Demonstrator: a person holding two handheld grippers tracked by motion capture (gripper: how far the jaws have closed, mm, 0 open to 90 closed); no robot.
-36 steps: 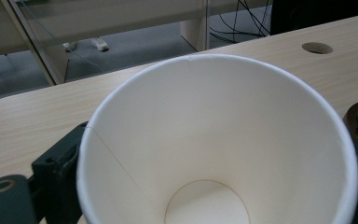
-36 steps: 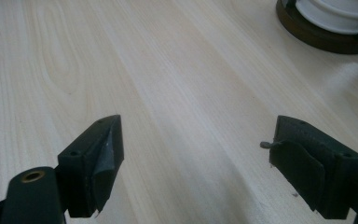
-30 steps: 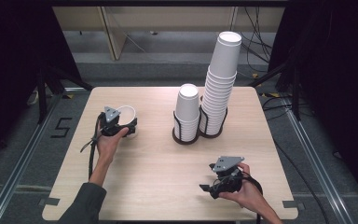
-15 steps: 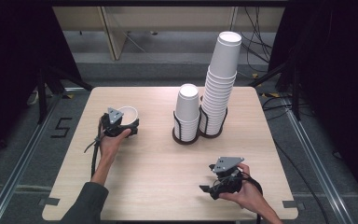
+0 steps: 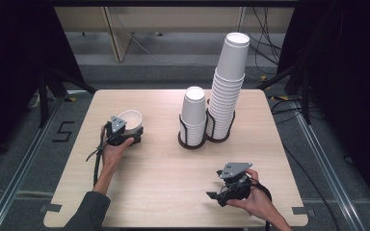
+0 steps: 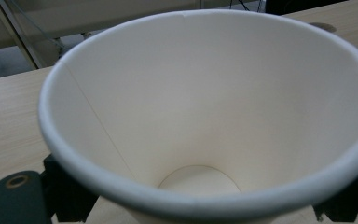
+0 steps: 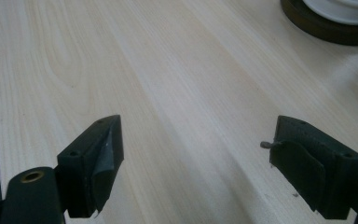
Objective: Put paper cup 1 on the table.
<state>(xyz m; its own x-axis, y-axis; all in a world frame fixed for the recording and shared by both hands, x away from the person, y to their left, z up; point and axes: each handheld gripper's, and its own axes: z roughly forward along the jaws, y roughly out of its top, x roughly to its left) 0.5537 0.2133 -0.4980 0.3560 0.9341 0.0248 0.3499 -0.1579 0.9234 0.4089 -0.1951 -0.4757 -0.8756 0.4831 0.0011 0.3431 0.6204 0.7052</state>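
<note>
The paper cup (image 6: 205, 121) hides most of the left gripper (image 5: 124, 134)'s jaws, whose tips show at either side, pinching it. It is white, open-mouthed, upright and empty, at the left of the surface (image 5: 164, 173). The right gripper (image 7: 196, 163) hovers low with jaws spread apart, holding nothing.

Pale wooden table (image 5: 164, 192) with rounded corners. Toward its far right, two round black wire holders (image 5: 192, 140) side by side, touching. Short stack of white paper cups (image 5: 193, 111) in the left holder; tall leaning stack of white paper cups (image 5: 227, 82) in the right. Grey floor (image 5: 9, 168) around, white numeral "5" (image 5: 62, 132) at left, black cables (image 5: 270, 36) behind.
</note>
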